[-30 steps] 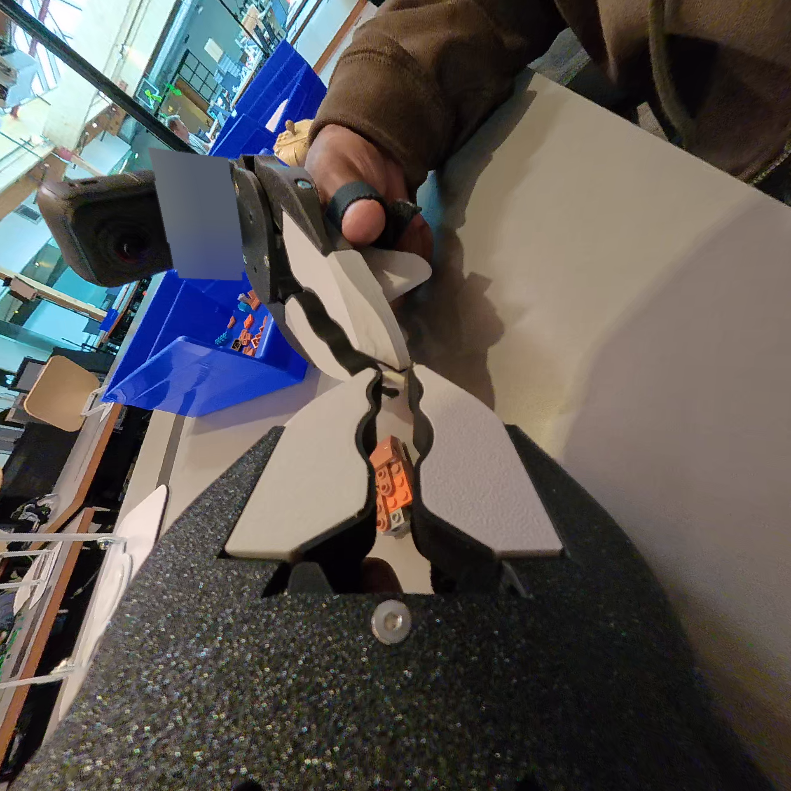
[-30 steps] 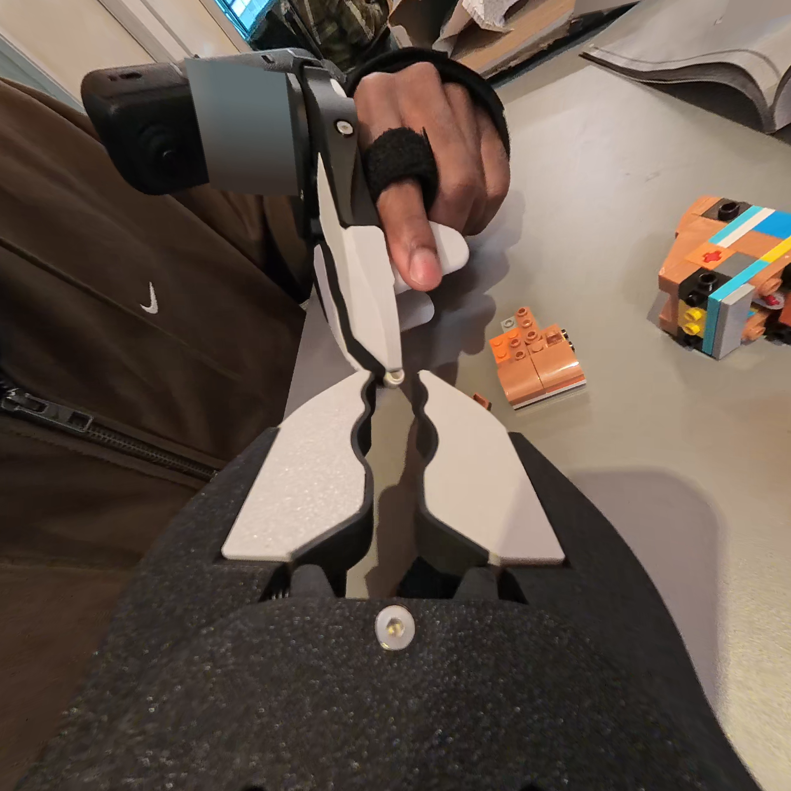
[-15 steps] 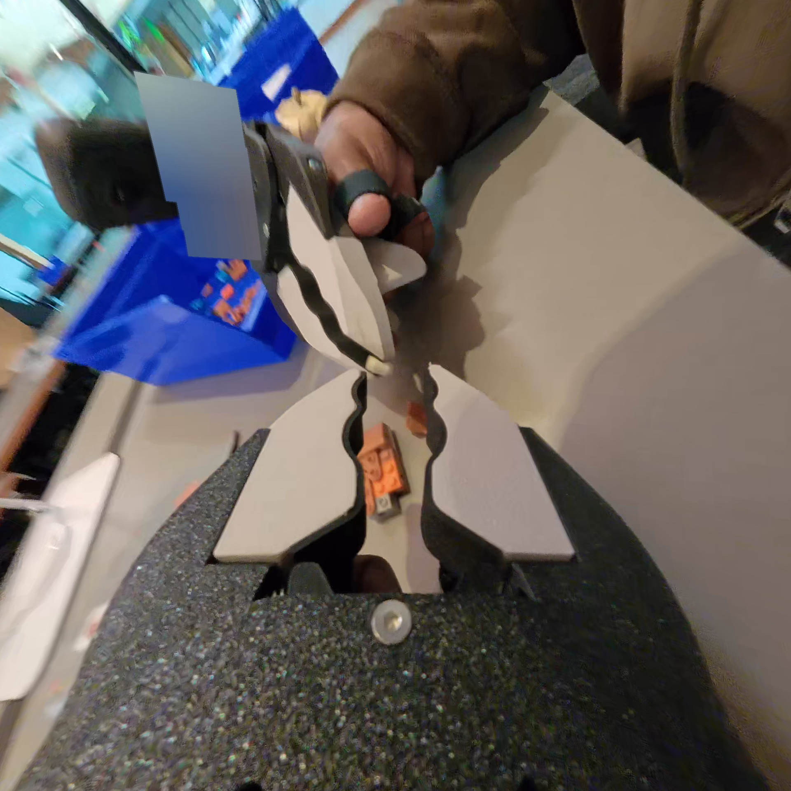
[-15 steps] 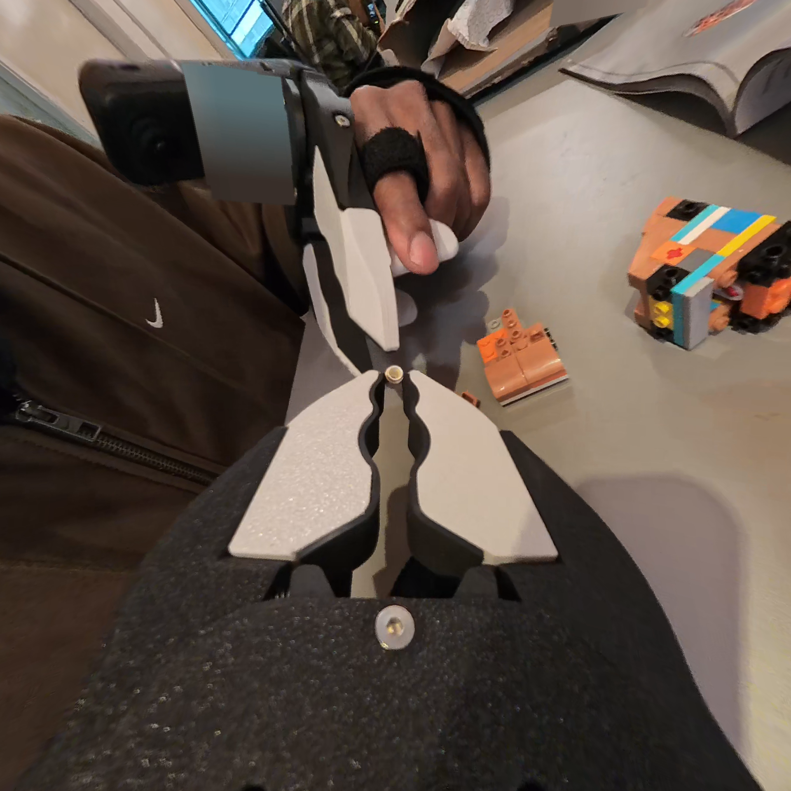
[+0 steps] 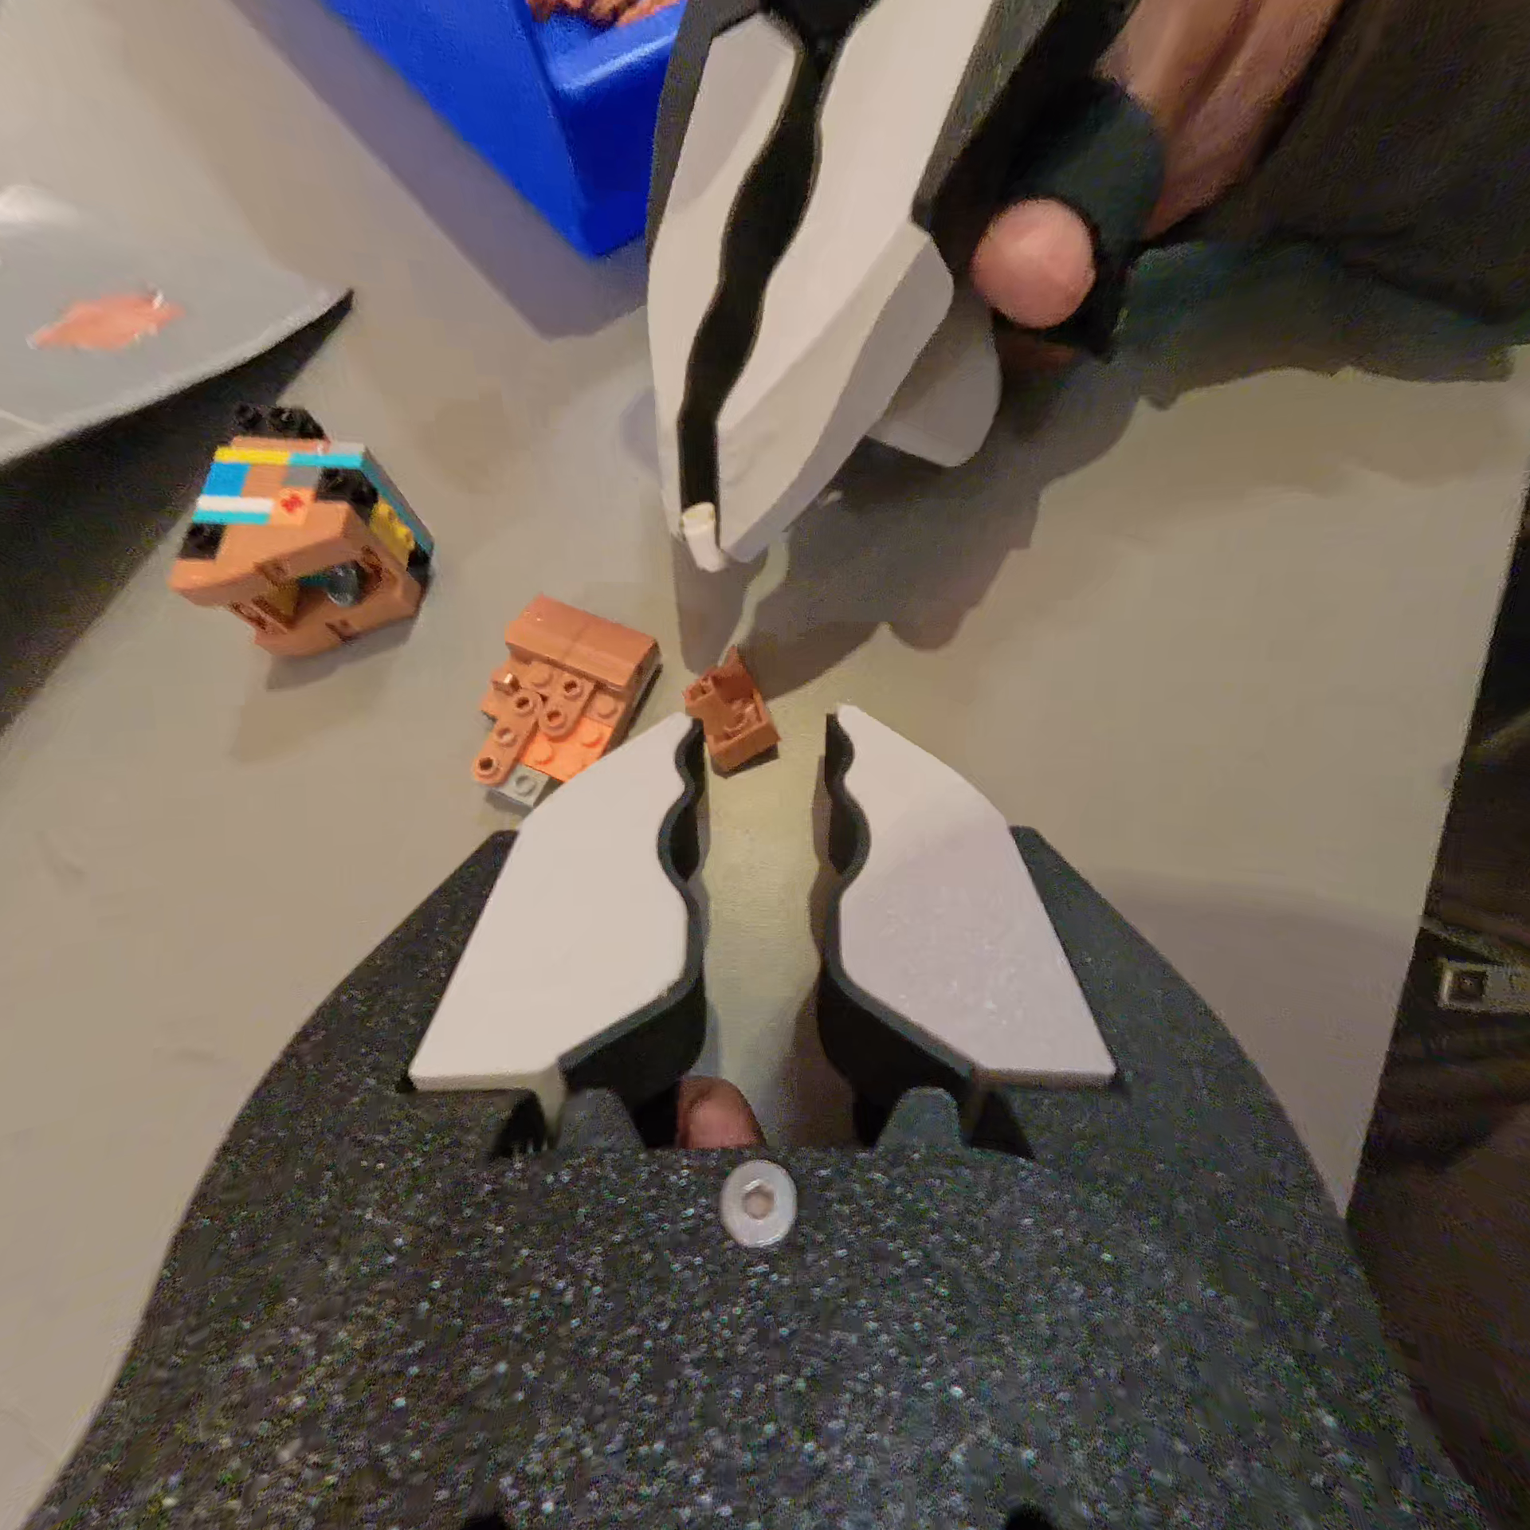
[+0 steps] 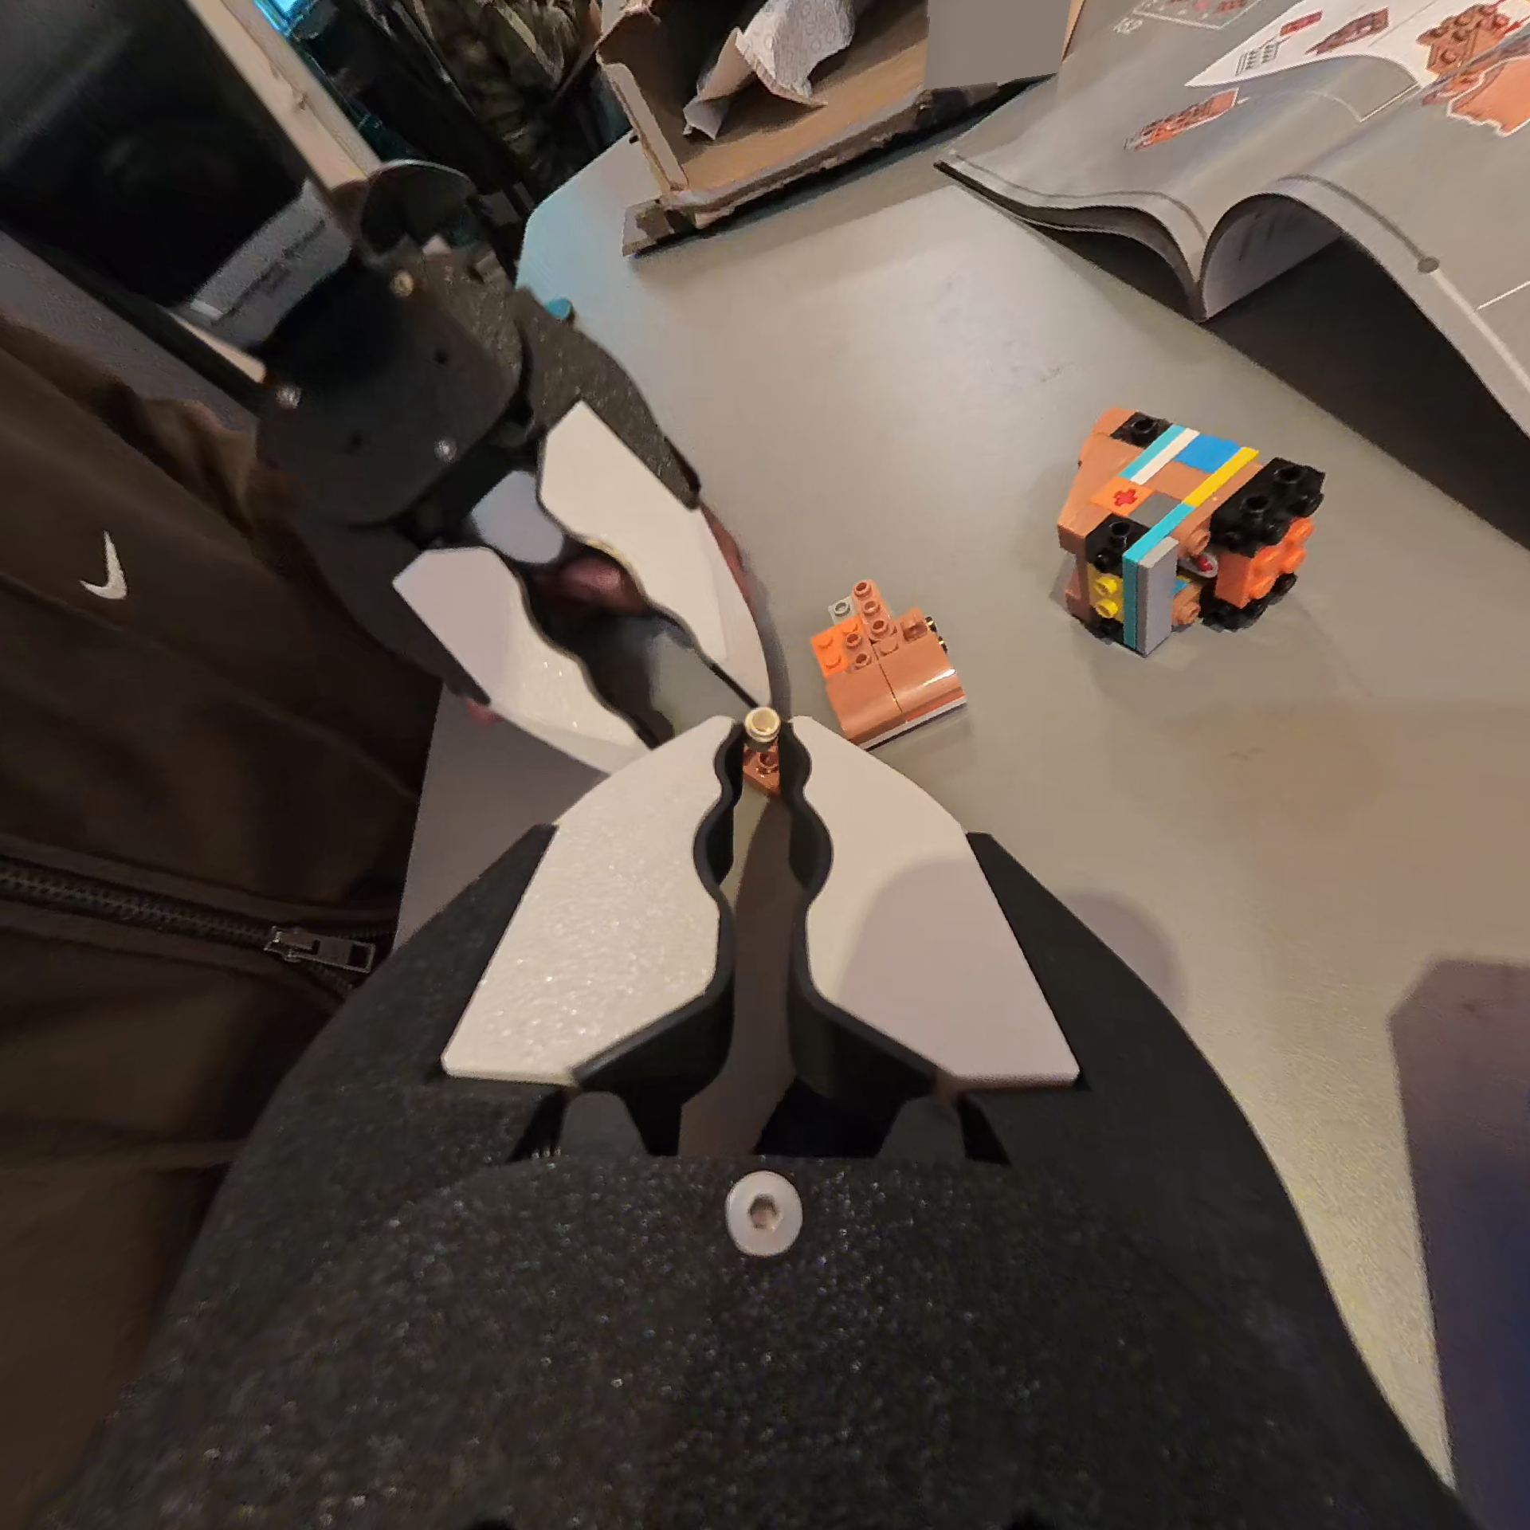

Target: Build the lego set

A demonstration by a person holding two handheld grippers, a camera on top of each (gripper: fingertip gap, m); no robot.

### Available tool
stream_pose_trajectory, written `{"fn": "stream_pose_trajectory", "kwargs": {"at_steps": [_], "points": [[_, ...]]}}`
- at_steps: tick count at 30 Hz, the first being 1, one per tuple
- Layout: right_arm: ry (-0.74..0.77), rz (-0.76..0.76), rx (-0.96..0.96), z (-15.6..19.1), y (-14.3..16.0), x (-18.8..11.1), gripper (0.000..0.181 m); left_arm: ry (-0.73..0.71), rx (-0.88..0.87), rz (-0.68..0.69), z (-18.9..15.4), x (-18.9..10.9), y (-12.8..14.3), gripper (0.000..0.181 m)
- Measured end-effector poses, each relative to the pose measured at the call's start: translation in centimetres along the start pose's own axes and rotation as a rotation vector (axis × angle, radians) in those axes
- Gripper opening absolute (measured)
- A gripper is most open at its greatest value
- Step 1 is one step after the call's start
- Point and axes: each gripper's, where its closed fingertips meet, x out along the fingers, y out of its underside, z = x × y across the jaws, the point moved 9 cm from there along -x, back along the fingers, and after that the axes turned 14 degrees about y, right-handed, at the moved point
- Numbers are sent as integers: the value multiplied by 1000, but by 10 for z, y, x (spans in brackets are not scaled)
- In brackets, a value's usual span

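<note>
My left gripper [image 5: 762, 722] is open and empty, low over the grey table [image 5: 1076, 662]. A small brown brick [image 5: 733, 722] lies on the table just beyond its fingertips. My right gripper [image 6: 760, 738] is shut on a small tan pin [image 6: 760, 722], held above that brown brick [image 6: 763, 772]. In the left wrist view the right gripper [image 5: 704, 542] comes down from the top with the pin [image 5: 698, 536] at its tips. An orange and brown sub-assembly [image 5: 563, 695] and a multi-coloured block model [image 5: 298, 538] lie to the left. The left gripper [image 6: 695, 712] also shows in the right wrist view.
A blue bin [image 5: 538, 108] stands behind the bricks. An open instruction booklet [image 6: 1325, 165] lies at the far right and a cardboard box [image 6: 786, 108] at the back. The sub-assembly [image 6: 890, 671] and block model [image 6: 1184, 530] lie right of my right gripper. The person's brown jacket [image 6: 165, 745] is on the left.
The tan pin passed from my left gripper's tips to my right gripper, which shut on it. My left gripper opened and swung down toward the small brown brick.
</note>
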Motion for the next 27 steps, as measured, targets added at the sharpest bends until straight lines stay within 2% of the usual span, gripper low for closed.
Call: {"fn": "stream_pose_trajectory", "kwargs": {"at_steps": [3,7,13,20,27], "points": [[13,-3,-5,0,1,-2,7,-105,-44,27,-3,5,0,28],[30,-6,-27,2,2,-3,7,-171,-92,48,-6,9,2,27],[27,5,-66,8,3,-1,8,-173,-114,47,-5,10,0,17],[23,39,-144,15,6,2,8,-142,-54,43,-6,14,-3,17],[20,32,-173,17,5,2,8,-135,12,-85,-8,6,-8,17]]}}
